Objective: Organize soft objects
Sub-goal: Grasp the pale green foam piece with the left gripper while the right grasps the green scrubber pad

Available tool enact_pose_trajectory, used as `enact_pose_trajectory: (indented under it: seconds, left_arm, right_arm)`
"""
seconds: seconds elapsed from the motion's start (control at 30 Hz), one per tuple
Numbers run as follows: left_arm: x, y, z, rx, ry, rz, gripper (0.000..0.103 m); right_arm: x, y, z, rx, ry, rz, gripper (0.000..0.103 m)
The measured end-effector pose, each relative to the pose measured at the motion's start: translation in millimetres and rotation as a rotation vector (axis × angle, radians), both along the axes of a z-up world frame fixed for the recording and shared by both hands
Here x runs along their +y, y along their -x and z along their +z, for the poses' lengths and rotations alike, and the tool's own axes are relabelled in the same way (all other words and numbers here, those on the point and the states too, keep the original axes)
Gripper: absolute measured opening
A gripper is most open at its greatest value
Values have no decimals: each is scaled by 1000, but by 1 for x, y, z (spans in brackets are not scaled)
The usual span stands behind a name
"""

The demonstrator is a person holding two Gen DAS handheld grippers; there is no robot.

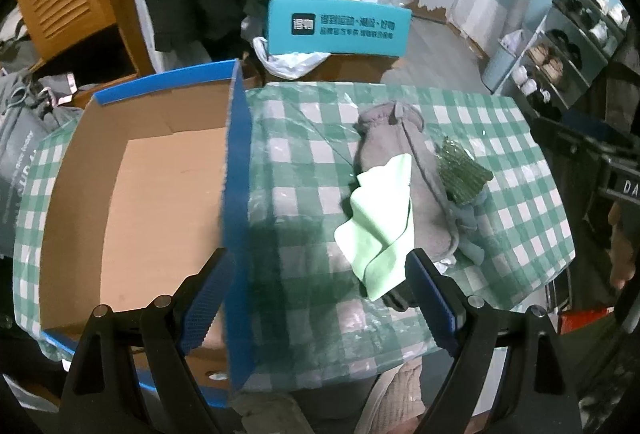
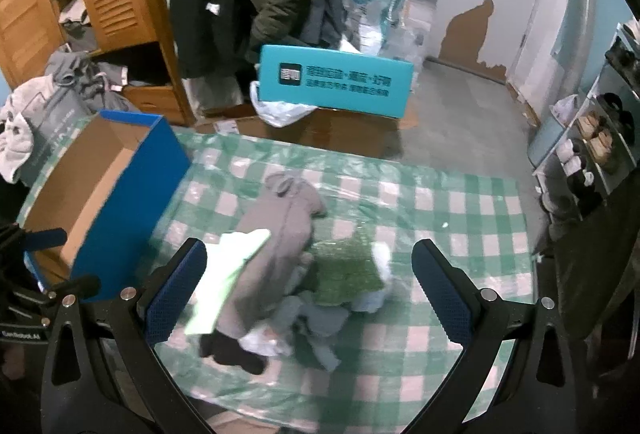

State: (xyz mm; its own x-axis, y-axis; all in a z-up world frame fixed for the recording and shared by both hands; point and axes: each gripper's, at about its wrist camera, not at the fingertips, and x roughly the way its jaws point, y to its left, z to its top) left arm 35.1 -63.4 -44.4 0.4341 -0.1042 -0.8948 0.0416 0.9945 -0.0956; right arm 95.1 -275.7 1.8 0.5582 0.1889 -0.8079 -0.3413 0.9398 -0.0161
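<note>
Hovering above the table, both tongs are spread and empty; soft pile is framed between the right gripper fingers, likely for a pick; box, still empty, is straddled by the left gripper, wall between its fingers, probably as drop target.

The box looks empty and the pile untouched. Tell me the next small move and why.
Probably lower the right gripper onto the pile and close on the gray cloth. Both grippers are open and hold nothing, the right one hovers over the pile, and the box sits open beside it.
</note>
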Motion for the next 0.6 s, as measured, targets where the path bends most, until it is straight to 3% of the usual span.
enact_pose_trajectory:
  seconds: [0.43,0.6]
  left_arm:
    - [-36,-34,-14,82,-17,-75,88]
    - [-45,-47,-30,132,16,-78,88]
  right_arm:
    - [-8,-40,-15,108,60,67,101]
    - [-6,-57,-31,140,76,78,101]
